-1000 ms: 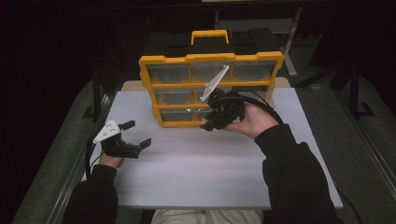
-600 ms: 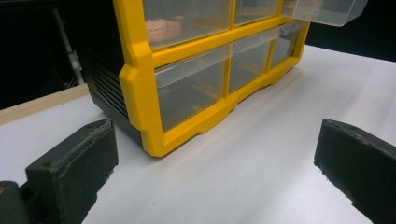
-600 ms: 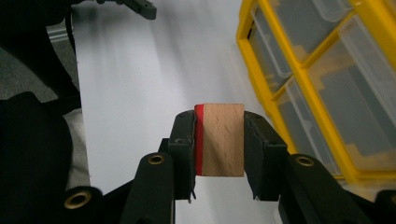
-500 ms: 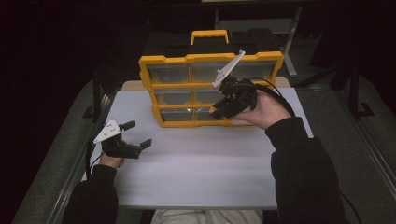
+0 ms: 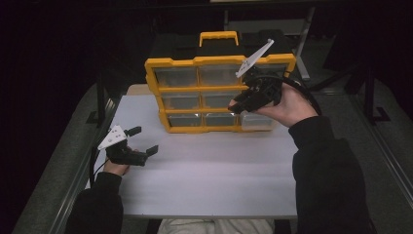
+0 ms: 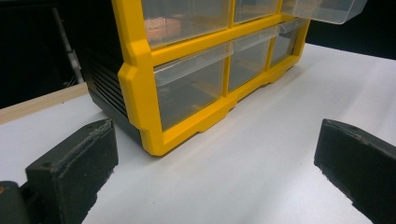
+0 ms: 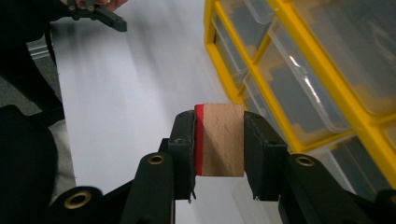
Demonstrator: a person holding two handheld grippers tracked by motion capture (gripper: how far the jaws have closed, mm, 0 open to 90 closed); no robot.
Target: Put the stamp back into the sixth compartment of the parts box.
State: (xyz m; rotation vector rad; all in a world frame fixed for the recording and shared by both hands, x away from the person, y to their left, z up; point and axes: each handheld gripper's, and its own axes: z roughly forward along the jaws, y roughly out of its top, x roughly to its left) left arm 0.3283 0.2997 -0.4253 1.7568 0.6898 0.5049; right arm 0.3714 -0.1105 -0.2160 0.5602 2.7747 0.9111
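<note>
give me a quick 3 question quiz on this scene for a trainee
1. True or false: the right gripper is shut on a wooden block with one red face.
2. Which gripper has its fingers spread apart with nothing between them? A) left B) right C) both
3. Fill in: the frame of the drawer organizer on the white table is coloured ____.

Key
1. True: seen in the right gripper view, the block is clamped between the two fingers.
2. A: the left gripper is open above the table, in front of the organizer's left end.
3. Yellow.

Open tool (image 6: pixel 219 163) faces yellow drawer cabinet (image 6: pixel 140 84).
</note>
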